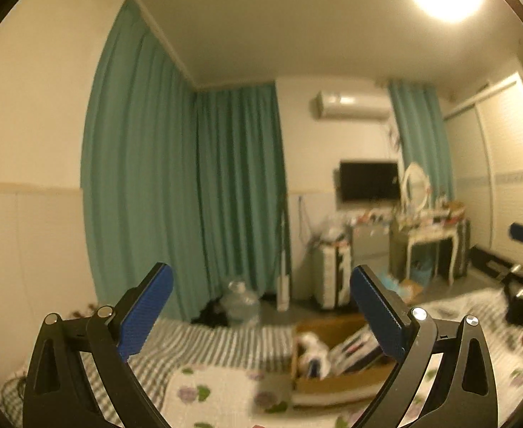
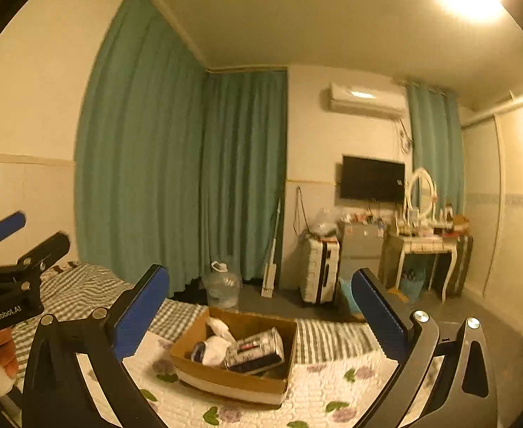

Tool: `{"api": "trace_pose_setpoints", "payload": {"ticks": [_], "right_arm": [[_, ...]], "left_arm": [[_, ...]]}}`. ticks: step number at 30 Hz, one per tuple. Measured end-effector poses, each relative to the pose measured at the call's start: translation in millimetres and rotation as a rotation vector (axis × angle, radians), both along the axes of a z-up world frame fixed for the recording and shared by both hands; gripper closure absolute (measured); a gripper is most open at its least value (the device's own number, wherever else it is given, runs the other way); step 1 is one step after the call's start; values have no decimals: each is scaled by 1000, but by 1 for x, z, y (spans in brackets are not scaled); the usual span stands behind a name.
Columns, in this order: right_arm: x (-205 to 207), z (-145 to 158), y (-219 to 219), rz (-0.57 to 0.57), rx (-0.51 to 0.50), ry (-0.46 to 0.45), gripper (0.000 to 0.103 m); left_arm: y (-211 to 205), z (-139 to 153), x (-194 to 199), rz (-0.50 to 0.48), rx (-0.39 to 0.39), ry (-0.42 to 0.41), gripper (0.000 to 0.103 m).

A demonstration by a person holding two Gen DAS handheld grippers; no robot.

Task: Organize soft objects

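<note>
Your left gripper point(image 1: 261, 306) is up off the bed point(image 1: 226, 342), fingers point(image 1: 147, 314) spread wide, gripping nothing. Your right gripper point(image 2: 261, 306): same, fingers point(image 2: 140, 314) fully apart and empty.

Cardboard box point(image 2: 236, 381) sits on the flowered quilt point(image 2: 315, 392), low and centre in the right wrist view; in the left wrist view it lies just beside the right finger. Inside the box: white soft items point(image 2: 215, 347) at left, touching a shiny packet point(image 2: 258, 351) lying tilted at right. Striped cover point(image 2: 76, 285) under the quilt.

Beyond the bed: water jug point(image 2: 222, 283) on the floor, suitcase point(image 2: 318, 271), teal curtains point(image 2: 176, 164).
</note>
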State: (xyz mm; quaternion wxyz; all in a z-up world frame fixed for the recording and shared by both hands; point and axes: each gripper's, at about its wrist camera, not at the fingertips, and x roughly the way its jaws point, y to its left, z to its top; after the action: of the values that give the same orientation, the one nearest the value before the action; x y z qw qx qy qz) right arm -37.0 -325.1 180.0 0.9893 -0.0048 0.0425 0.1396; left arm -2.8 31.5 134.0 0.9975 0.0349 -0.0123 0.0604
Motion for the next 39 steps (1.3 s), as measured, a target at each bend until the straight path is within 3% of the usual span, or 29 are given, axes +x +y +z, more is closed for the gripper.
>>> {"api": "trace_pose_setpoints", "payload": {"ticks": [4, 7, 12, 19, 39], "right_arm": [[28, -53, -2, -32, 2, 69, 0], [50, -88, -1, -46, -9, 147, 0], [63, -120, -5, -48, 7, 212, 0], [58, -130, -5, -33, 1, 224, 0], [54, -124, 5, -36, -16, 222, 0]], "left_arm": [[2, -47, 22, 44, 31, 70, 2], [1, -78, 40, 25, 31, 136, 2], [-11, -113, 55, 24, 31, 217, 2], [-14, -124, 48, -14, -7, 281, 2], [-5, -135, 54, -16, -27, 297, 2]]}}
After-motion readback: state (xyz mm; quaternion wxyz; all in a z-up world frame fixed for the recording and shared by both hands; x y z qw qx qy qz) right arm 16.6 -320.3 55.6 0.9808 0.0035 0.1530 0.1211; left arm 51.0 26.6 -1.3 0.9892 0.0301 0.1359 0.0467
